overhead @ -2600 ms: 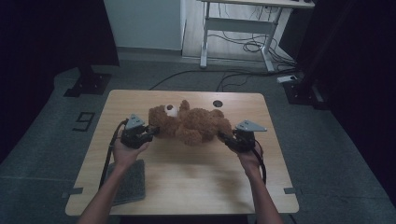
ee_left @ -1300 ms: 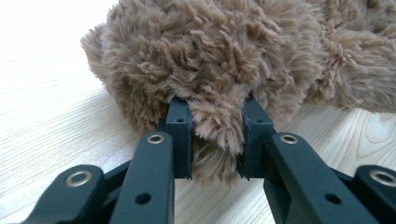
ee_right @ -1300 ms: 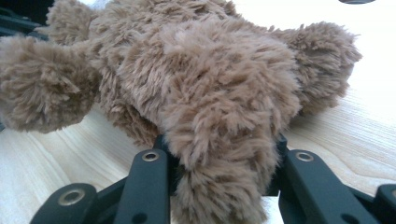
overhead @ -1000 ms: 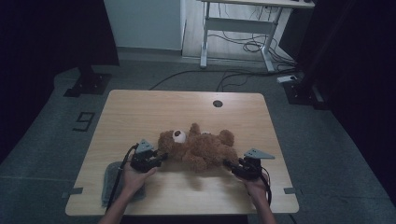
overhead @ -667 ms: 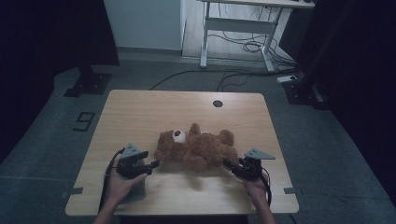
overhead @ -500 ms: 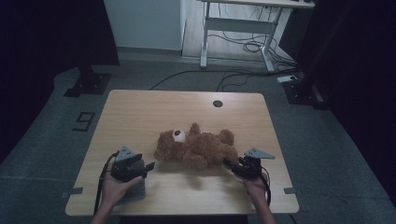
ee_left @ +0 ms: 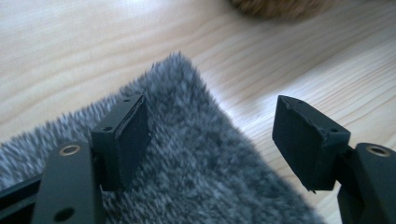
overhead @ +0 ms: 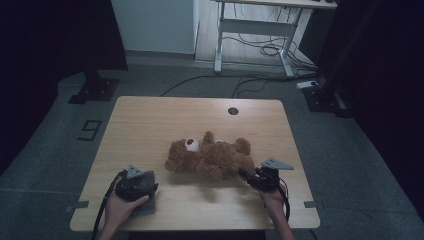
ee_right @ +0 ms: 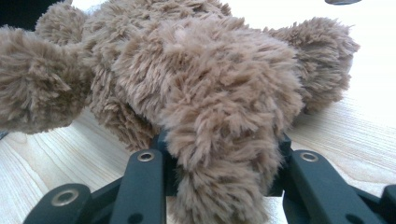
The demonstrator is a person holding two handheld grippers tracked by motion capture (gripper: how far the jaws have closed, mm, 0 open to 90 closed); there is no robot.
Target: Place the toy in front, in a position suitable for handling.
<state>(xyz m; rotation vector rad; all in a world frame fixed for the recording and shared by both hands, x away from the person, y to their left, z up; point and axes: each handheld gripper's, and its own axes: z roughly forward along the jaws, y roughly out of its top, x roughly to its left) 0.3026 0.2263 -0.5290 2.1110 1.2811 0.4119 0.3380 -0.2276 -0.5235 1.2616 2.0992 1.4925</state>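
A brown teddy bear lies on its back in the middle of the wooden table. My right gripper is shut on one of its legs; in the right gripper view the furry leg bulges out from between the jaws of the right gripper. My left gripper sits near the front left edge, apart from the bear. Its jaws have just been opening and stand wide over the corner of a grey fuzzy cloth. The pads of the left gripper press on nothing.
The grey cloth lies flat by the table's front edge. A dark cable hole is at the back of the table. Beyond it stands a white desk frame with cables on the floor.
The left gripper has let go of the bear's head side, opened, and moved left and nearer, over the grey cloth. The bear and the right gripper have stayed put over the last second.
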